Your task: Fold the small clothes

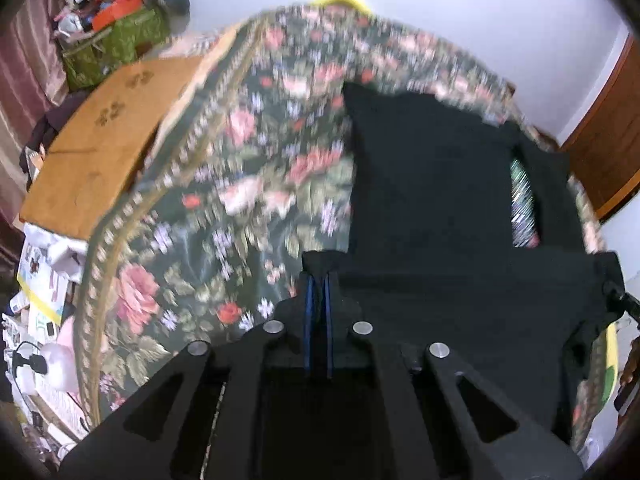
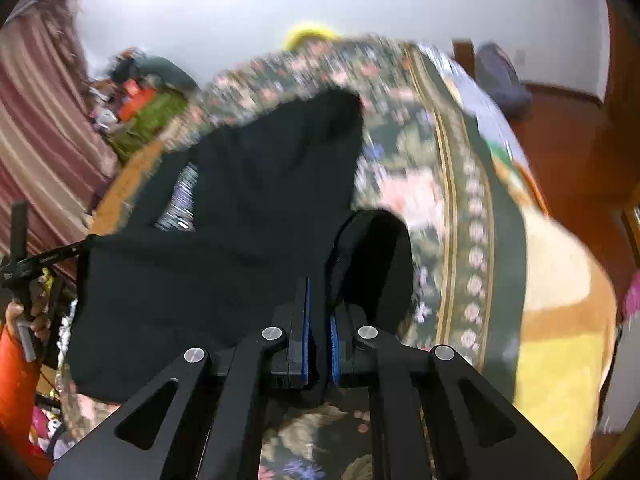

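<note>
A black garment [image 1: 432, 184] with a light printed patch [image 1: 522, 204] lies on a floral bedspread [image 1: 224, 184]. My left gripper [image 1: 318, 276] is shut on the garment's near left corner, with black cloth between its blue pads. My right gripper [image 2: 320, 312] is shut on the near right corner of the same black garment [image 2: 240, 220], where a fold of cloth [image 2: 380, 264] bulges beside the fingers. The near edge is stretched between the two grippers. The other gripper [image 2: 24, 264] shows at the left of the right wrist view.
A wooden board [image 1: 104, 148] lies left of the bedspread [image 2: 440, 208], with a green bag of clutter [image 1: 116, 40] behind it. Papers and cables [image 1: 44, 312] lie at the lower left. A striped curtain [image 2: 36, 140] hangs left; a wooden door [image 1: 608, 148] stands right.
</note>
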{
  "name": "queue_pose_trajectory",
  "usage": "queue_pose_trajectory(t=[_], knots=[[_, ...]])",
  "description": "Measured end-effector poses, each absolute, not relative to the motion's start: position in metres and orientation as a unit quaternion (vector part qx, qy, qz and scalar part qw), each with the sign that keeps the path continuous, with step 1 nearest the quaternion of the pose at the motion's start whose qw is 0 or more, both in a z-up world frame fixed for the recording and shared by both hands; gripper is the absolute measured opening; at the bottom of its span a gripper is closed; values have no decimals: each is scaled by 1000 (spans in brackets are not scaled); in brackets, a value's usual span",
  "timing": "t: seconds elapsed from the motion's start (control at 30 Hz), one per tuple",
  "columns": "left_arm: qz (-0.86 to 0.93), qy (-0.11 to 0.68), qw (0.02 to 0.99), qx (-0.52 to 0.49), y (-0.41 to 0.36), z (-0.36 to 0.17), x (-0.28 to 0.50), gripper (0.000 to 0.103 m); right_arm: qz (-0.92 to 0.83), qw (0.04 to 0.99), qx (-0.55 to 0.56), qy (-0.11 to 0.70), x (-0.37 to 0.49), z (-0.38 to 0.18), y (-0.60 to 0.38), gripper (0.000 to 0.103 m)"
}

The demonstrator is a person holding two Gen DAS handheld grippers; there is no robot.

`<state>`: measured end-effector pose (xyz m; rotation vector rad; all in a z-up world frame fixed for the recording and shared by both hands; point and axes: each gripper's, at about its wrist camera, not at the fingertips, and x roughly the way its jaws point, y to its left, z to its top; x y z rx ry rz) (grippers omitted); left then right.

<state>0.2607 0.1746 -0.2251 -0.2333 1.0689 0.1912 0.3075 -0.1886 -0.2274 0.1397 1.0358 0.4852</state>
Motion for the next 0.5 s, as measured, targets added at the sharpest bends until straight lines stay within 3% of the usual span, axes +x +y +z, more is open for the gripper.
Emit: queue_pose_trajectory(t=[0.07, 0.17, 0.2, 0.27, 0.3, 0.33, 0.4, 0.5], knots=[[86, 521, 841, -116, 177, -234, 261, 7, 224, 822, 71, 519, 310, -238, -189, 12], [86, 532, 835, -110, 179, -233, 256, 20, 226, 811, 78, 534, 305, -235, -194, 36], [85, 529, 837, -108, 182, -227, 250, 29, 226, 814, 75, 529, 302, -231, -195, 44], [86, 517, 845, -108, 185, -216, 238, 51, 230, 822, 61, 517, 290, -220, -196, 52], [87, 511, 848, -111, 186, -210, 232, 69, 232, 825, 58, 512, 285, -216, -197, 55], [91, 504, 851, -115, 189, -205, 224, 77, 235, 828, 56, 506, 278, -211, -198, 57], [99, 497, 853, -122, 193, -197, 208, 78, 241, 830, 58, 499, 266, -207, -197, 64], [102, 505, 848, -124, 195, -197, 192, 78, 248, 827, 58, 501, 255, -212, -191, 65]])
